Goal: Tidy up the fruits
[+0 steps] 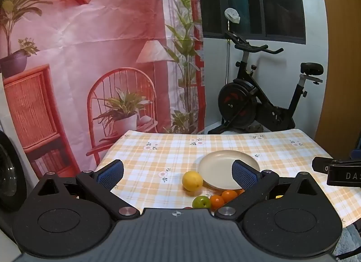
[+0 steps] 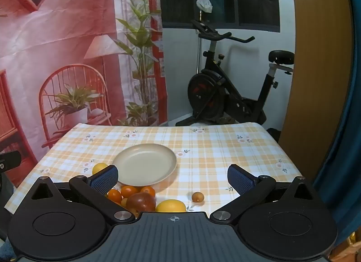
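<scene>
I see a shallow round cream plate (image 2: 144,164) sitting bare near the middle of the surface (image 2: 225,149), which wears a yellow-and-white checked cloth with small flower prints. The fruits lie off the plate, clustered by its near rim: a round yellow lemon (image 1: 192,180) just beside the plate's left edge, a small green fruit (image 1: 201,202) nearer me, and several small glossy orange fruits (image 2: 128,191) packed together. From the right wrist view I also make out a larger reddish-brown round fruit (image 2: 141,201) touching the orange ones, a yellow-orange fruit (image 2: 171,206) partly hidden behind the gripper body, and one little brown fruit (image 2: 197,197) lying alone, apart from the cluster to the right.

My left gripper (image 1: 178,173) has its blue-padded fingers spread wide with nothing between them; the lemon and the plate's left half show in the gap. My right gripper (image 2: 172,177) is likewise fully apart and holds nothing, above the plate's near rim and the fruit cluster.

The cloth to the right of the plate is bare out to the surface's right edge, and the far strip is bare too. Beyond the far edge hang a pink printed backdrop (image 1: 90,59) and stands a black exercise bike (image 2: 225,90).
</scene>
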